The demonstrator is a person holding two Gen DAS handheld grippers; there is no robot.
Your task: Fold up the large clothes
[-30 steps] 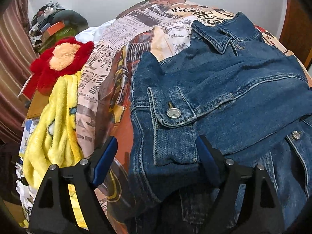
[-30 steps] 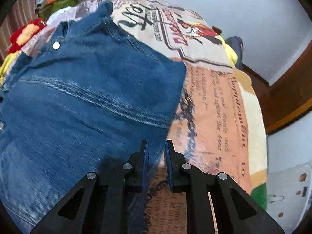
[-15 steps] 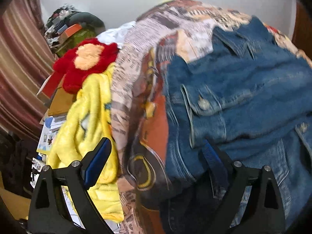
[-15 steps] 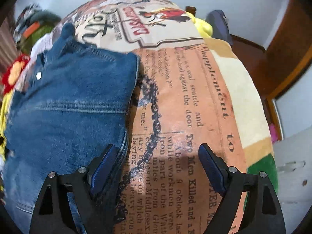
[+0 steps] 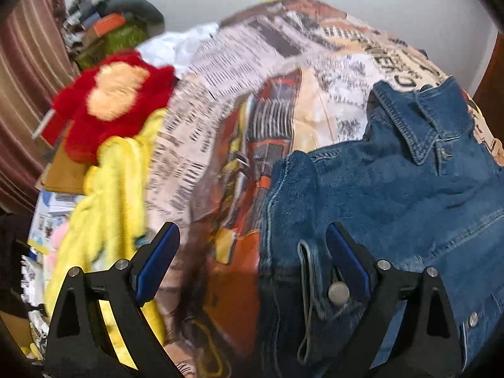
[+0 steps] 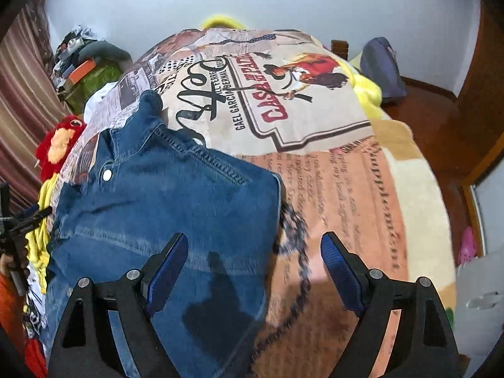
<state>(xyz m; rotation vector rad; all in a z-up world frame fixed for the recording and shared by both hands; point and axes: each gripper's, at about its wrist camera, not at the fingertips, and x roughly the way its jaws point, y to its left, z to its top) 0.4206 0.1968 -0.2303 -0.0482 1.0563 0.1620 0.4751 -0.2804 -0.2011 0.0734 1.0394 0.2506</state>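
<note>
A blue denim jacket point(image 5: 393, 195) lies folded on a bed with a newspaper-print blanket point(image 5: 252, 72), collar toward the far wall. My left gripper point(image 5: 252, 261) hangs open over the jacket's left edge; its right finger sits beside a buttoned cuff point(image 5: 315, 283), with nothing pinched. In the right wrist view the jacket point(image 6: 176, 204) fills the lower left. My right gripper point(image 6: 253, 271) is open above the jacket's right edge, left finger over denim, right finger over bare blanket point(image 6: 340, 189).
A red plush toy point(image 5: 110, 100) and a yellow fleece point(image 5: 107, 195) lie along the bed's left side, by a striped curtain point(image 5: 25, 78). A clutter pile point(image 6: 85, 66) sits at the far left corner. A grey backpack point(image 6: 381, 69) rests on the wooden floor right of the bed.
My right gripper went from shut at the jacket's right edge to wide open, and lifted away. My left gripper widened a little and shifted left, so the jacket now sits further right in its view.
</note>
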